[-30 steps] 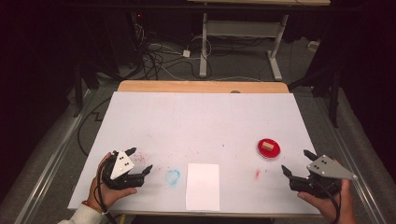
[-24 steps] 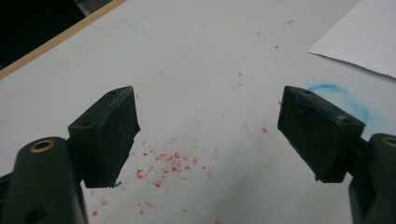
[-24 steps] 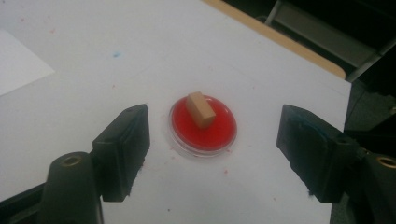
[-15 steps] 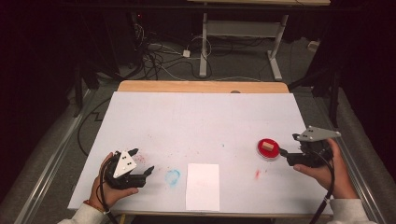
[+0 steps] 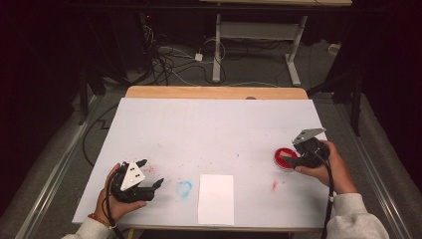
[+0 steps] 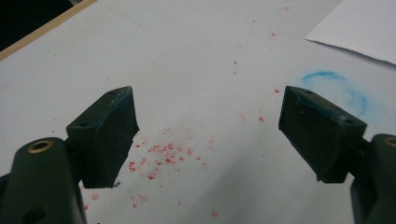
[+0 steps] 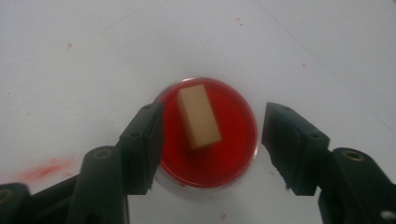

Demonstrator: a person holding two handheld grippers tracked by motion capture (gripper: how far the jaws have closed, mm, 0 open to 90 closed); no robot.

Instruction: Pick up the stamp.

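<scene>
Red round dish [image 7: 208, 135] sits mid-right of the high view with a tan wooden block [image 7: 198, 115] lying in it. My right tongs [image 7: 212, 135] are wide open, straddling the dish. Left tongs [image 6: 205, 135] hang open at lower left, over red specks on the bench [image 5: 214, 129].

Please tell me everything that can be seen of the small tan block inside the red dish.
The tan block is a small plain rectangular piece, wood-like, matte and unmarked. It lies flat on the red surface inside the round red dish, a little off centre and set at a slant. The right tool is open around the dish; nothing grips the block.
</scene>
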